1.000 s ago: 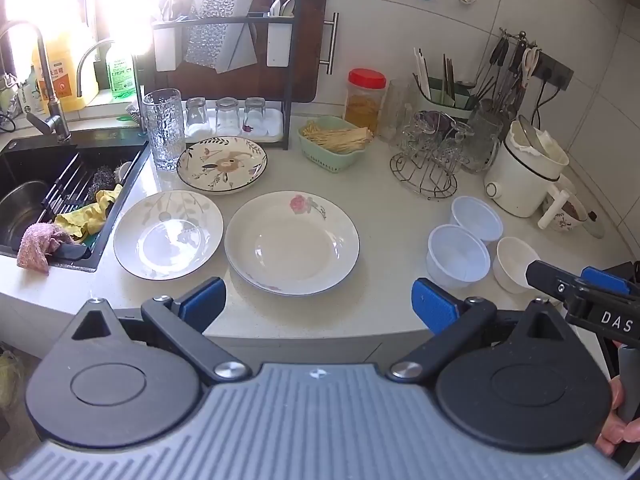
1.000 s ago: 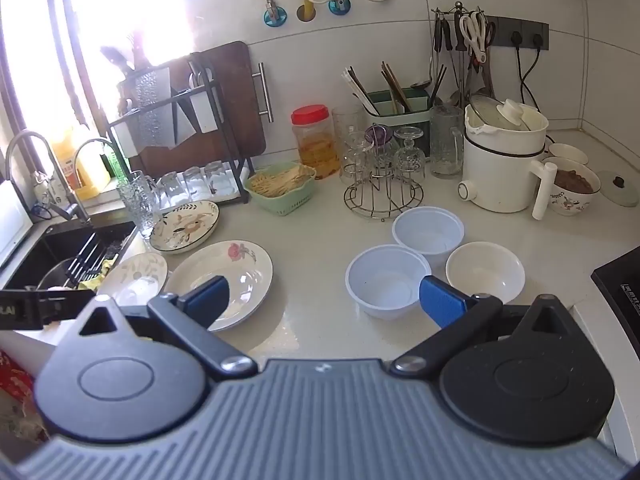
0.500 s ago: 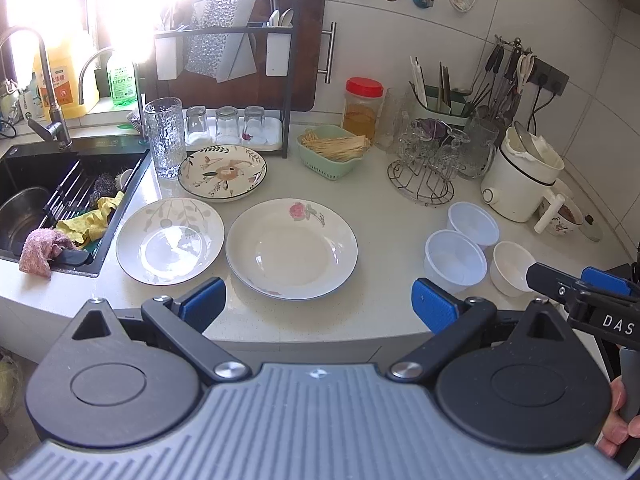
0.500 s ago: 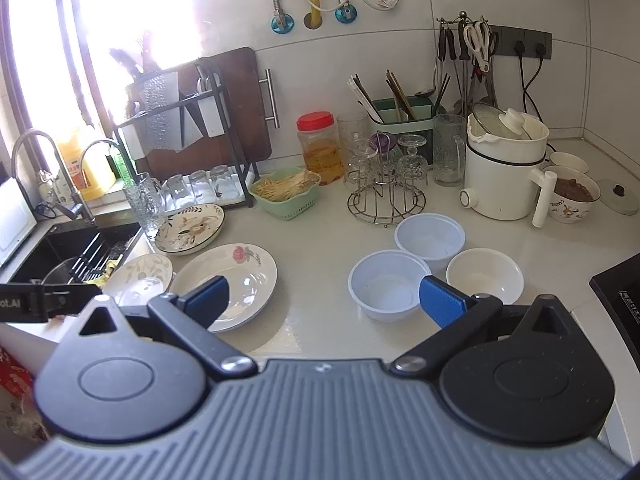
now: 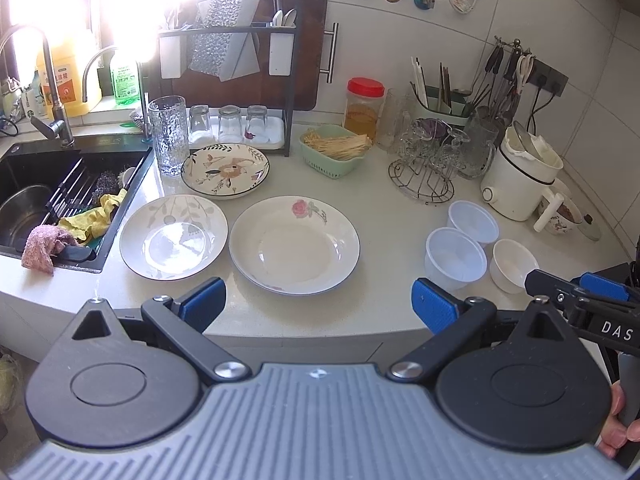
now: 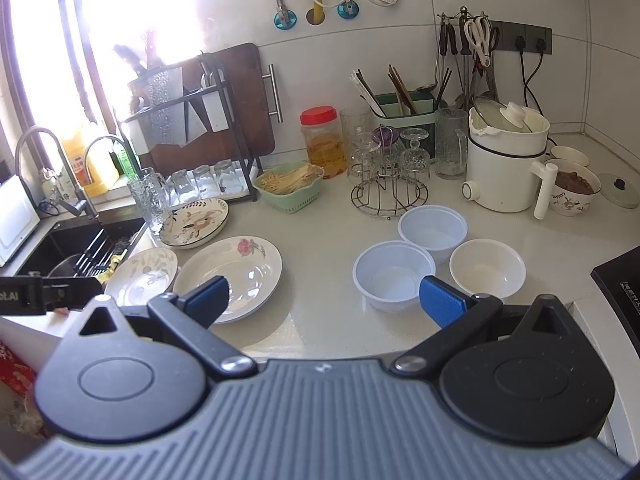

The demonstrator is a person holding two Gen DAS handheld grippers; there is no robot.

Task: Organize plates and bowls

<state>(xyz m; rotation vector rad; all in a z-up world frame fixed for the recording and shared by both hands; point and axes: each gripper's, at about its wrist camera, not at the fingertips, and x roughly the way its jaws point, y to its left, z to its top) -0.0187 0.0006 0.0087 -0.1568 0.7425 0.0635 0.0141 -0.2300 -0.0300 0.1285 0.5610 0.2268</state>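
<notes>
Left wrist view: the left gripper has its blue-padded fingers spread wide, holding nothing, poised at the counter edge. The large white rose-printed plate lies just above it at frame centre, the pale leaf-patterned plate to its left.

Right wrist view: the right gripper is likewise wide apart and empty; the translucent white plastic bowl sits just above its right finger

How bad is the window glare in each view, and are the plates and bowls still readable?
Left wrist view: the window is blown out at upper left, yet the three plates, such as the rose plate, are sharp. Right wrist view: glare washes out the rack; the bowls are clear. Fisheye bends the edges in both.
</notes>
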